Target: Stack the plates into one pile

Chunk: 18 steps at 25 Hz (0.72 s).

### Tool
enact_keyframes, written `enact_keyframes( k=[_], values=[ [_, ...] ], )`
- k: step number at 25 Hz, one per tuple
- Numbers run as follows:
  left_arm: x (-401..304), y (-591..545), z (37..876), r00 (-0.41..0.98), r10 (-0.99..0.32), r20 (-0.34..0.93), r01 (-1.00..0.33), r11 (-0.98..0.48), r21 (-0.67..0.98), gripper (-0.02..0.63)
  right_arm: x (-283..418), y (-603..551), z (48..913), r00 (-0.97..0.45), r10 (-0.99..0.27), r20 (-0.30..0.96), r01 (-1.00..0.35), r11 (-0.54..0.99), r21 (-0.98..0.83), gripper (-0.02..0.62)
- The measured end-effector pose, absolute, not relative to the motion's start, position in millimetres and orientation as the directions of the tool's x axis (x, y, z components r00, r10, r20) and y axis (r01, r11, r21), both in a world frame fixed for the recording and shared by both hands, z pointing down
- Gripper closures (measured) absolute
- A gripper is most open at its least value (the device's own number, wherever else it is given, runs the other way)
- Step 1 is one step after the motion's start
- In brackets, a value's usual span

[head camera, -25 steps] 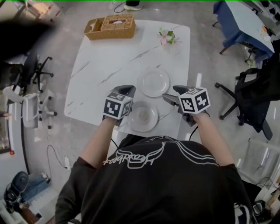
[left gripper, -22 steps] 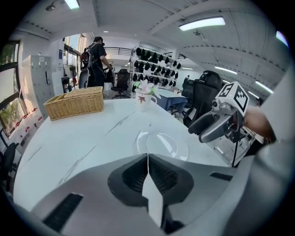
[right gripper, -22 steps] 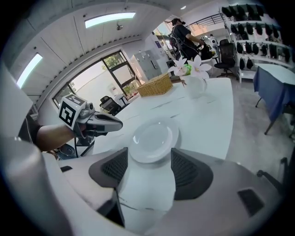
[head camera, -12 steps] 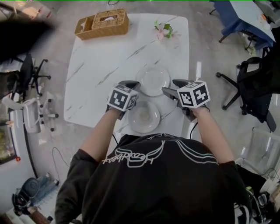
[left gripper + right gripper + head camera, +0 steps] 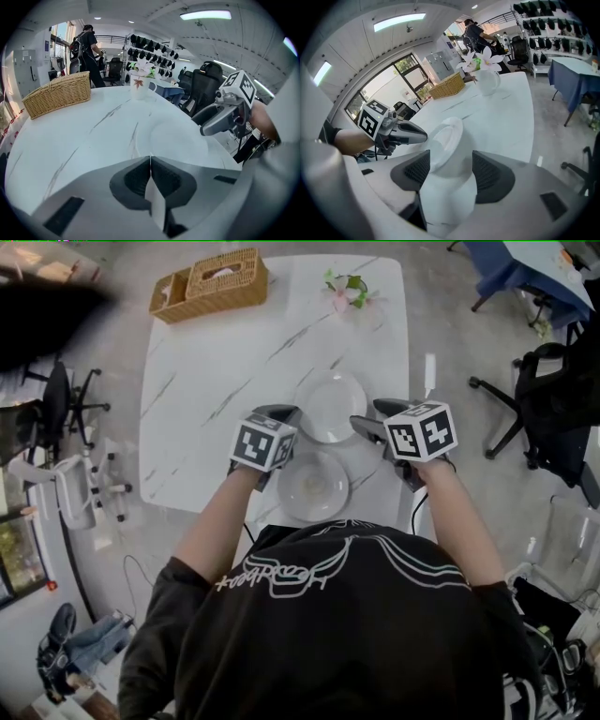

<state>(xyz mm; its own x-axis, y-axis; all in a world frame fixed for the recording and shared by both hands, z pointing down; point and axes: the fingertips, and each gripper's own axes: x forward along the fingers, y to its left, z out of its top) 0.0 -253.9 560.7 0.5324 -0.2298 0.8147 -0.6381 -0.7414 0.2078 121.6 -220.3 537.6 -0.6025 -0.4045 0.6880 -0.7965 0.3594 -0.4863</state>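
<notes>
Plates unstacked: far plate (image 5: pixel 330 406) and near plate (image 5: pixel 313 486) lie just apart on surface (image 5: pixel 216 362), both unmoved. Over last second both grippers advanced to flank far plate. Left gripper (image 5: pixel 284 414) jaws together, empty. Right gripper (image 5: pixel 362 426) jaws apart, empty, lined up on plate's right rim. Grasp judged next.

Far plate (image 5: pixel 330 401) rim part-hidden by left claw (image 5: pixel 289 414), right claw (image 5: pixel 360 425) (head view)
</notes>
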Motion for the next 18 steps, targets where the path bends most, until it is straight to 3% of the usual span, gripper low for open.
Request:
enact_keyframes(
  k=[3,10,18],
  values=[
    [-1,-252,565,0.534,-0.220,0.816,-0.636,-0.740,0.216,0.579,122,-223,535,-0.617,-0.418,0.667,-0.787,0.331,-0.520,0.304],
    [0,-252,566,0.548,-0.223,0.806,-0.631,-0.743,0.224,0.580,118,-231,531,-0.667,-0.462,0.584,-0.724,0.216,-0.656,0.511],
    [-2,-249,563,0.554,-0.251,0.794,-0.647,-0.729,0.221,0.580,119,-232,530,-0.704,-0.517,0.487,-0.608,0.083,-0.790,0.551]
  ],
)
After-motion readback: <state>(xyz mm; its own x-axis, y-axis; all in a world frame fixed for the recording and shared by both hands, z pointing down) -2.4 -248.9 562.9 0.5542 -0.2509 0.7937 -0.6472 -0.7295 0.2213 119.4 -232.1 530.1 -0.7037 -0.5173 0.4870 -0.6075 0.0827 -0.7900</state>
